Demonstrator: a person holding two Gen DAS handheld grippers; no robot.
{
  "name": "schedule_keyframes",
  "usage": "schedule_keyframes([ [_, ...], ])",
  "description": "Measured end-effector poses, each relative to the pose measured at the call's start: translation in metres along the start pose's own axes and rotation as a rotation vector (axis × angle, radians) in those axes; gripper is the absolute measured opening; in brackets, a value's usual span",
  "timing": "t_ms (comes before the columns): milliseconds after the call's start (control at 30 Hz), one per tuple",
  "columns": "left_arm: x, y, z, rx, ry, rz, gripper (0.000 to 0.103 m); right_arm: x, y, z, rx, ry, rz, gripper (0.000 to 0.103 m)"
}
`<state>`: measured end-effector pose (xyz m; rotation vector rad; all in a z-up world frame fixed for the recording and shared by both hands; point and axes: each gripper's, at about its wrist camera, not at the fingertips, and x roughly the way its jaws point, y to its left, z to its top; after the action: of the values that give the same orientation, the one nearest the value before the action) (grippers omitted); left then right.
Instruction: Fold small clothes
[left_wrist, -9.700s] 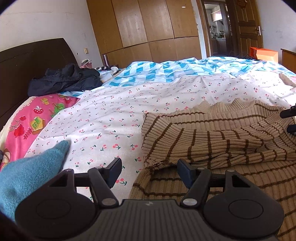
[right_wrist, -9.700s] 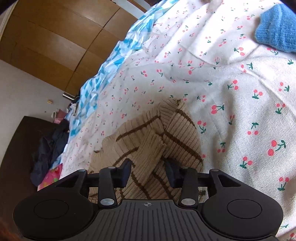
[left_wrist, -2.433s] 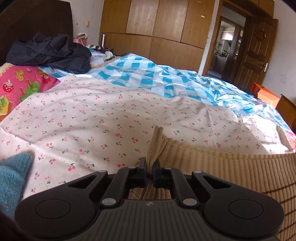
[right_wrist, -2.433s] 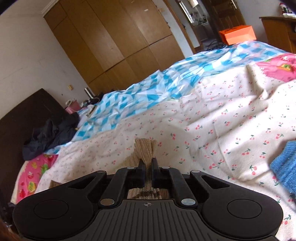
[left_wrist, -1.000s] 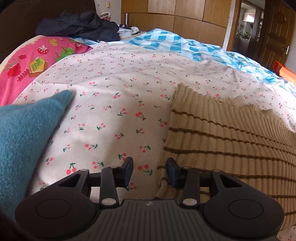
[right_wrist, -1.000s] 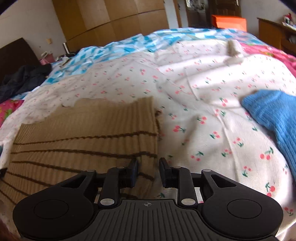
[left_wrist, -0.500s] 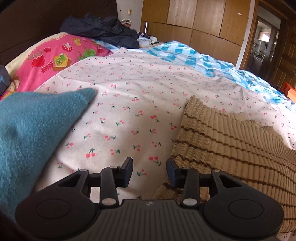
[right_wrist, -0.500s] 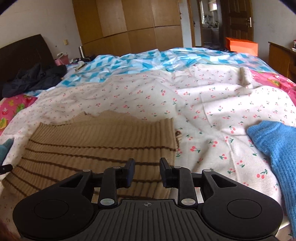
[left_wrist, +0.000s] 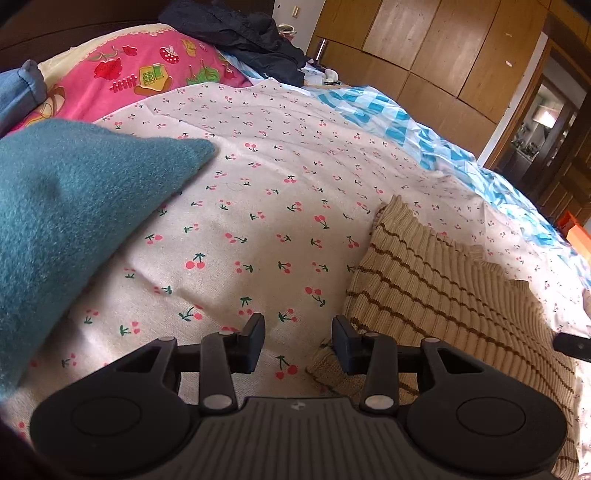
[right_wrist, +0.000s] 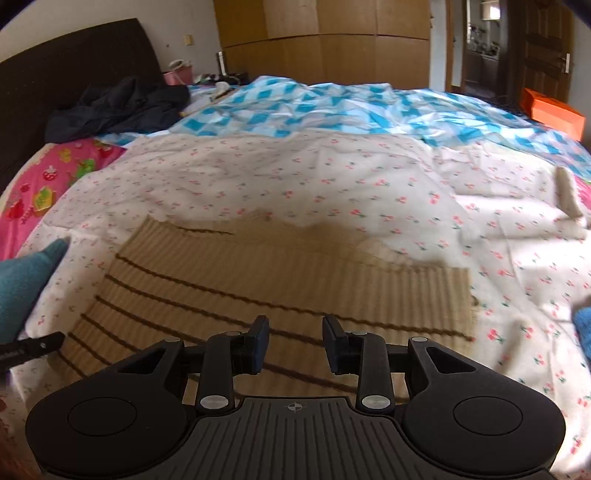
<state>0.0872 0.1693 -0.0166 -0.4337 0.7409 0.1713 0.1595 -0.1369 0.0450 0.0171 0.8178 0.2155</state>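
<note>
Presently: striped sweater (right_wrist: 280, 280), flat on the bed (right_wrist: 332, 177) in a rough rectangle, apparently folded once; further folds likely remain. Left claw (left_wrist: 298, 341) part open, empty, at its near left corner. Right claw (right_wrist: 295, 343) opening, empty, above it.

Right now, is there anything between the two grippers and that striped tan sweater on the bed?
Nothing visible. The right gripper, its jaws opening and empty, hangs directly over the striped tan sweater. The left gripper is open beside its edge. The teal garment lies off to the side.
</note>
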Motion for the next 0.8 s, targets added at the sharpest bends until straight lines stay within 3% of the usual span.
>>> schedule_keyframes([
  [133, 0.001, 0.008, 0.001, -0.048, 0.017, -0.056, 0.045, 0.034, 0.051, 0.027, -0.037, 0.058, 0.093, 0.034],
  [333, -0.004, 0.021, 0.001, -0.130, 0.019, -0.130, 0.046, 0.087, 0.122, 0.063, -0.112, 0.157, 0.138, 0.041],
  [533, -0.003, 0.013, -0.002, -0.079, 0.046, -0.183, 0.046, 0.141, 0.157, 0.080, -0.094, 0.265, 0.087, 0.043],
  [600, 0.000, 0.010, -0.003, -0.059, 0.060, -0.190, 0.047, 0.148, 0.163, 0.083, -0.076, 0.285, 0.098, 0.052],
  [633, 0.002, 0.010, -0.004, -0.060, 0.073, -0.194, 0.048, 0.152, 0.169, 0.084, -0.091, 0.296, 0.092, 0.057],
  [800, 0.007, 0.013, -0.005, -0.084, 0.106, -0.207, 0.048, 0.169, 0.200, 0.082, -0.249, 0.336, 0.002, 0.059],
])
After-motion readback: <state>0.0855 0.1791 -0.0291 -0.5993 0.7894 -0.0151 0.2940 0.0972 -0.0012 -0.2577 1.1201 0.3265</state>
